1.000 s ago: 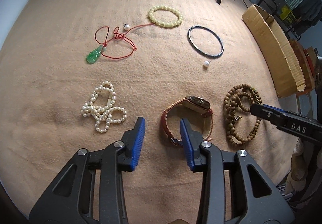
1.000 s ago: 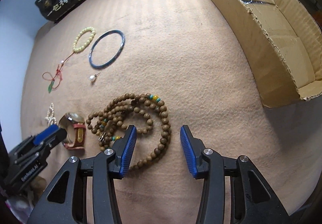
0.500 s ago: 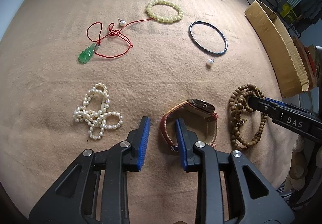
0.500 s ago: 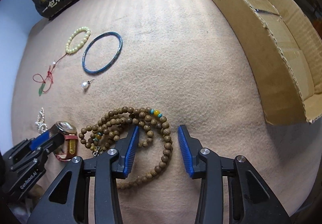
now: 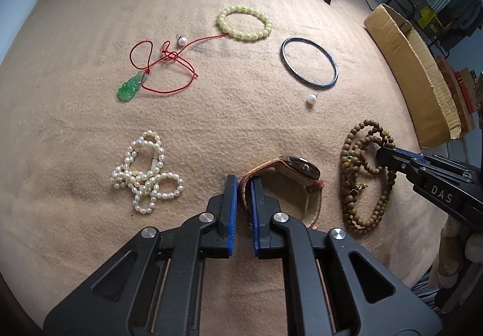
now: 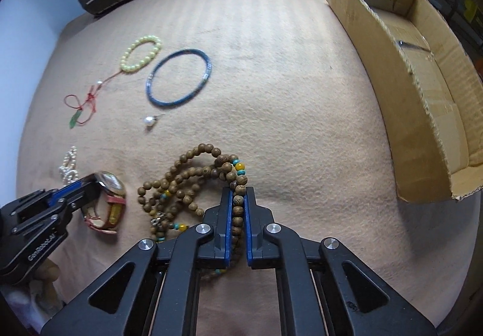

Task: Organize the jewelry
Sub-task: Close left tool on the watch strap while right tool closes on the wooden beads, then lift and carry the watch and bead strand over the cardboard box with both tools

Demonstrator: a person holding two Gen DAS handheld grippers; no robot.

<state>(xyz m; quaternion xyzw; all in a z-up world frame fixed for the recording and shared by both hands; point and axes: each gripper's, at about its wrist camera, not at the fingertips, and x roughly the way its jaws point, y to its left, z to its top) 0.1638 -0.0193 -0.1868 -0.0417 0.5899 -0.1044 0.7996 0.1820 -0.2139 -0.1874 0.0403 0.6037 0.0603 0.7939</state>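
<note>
Both grabs were on: my left hand-held gripper (image 5: 243, 185) had its pads pinched together on the watch (image 5: 299, 168) strap, near the bottom of the loop, and my right hand-held gripper (image 6: 238, 200) was clamped on a few strands of the wooden bead necklace (image 6: 193, 176). Both pieces sat on the blanket (image 5: 75, 155) at the near edge, watch left of the beads, just beside each other. The cardboard box (image 6: 422, 112) was off to the right, well apart from the beads, and looked like the likely drop spot, though that was my guess. For the lift, I judged the beads needed a straight, slow rise: only part of the coil was in the pads, so the loose loops would hang and swing, and could snag the watch buckle next to them. I wanted the right side up first and clear before moving sideways. The watch hold was on strap only, so the heavy face would tip down; I'd keep it low and not jerk it. Left alone further out: pearl necklace (image 5: 145, 173), green pendant (image 5: 129, 88) on red cord, yellow bead bracelet (image 5: 244, 23), dark bangle (image 5: 309, 63), two loose pearl earrings (image 5: 311, 99).
</note>
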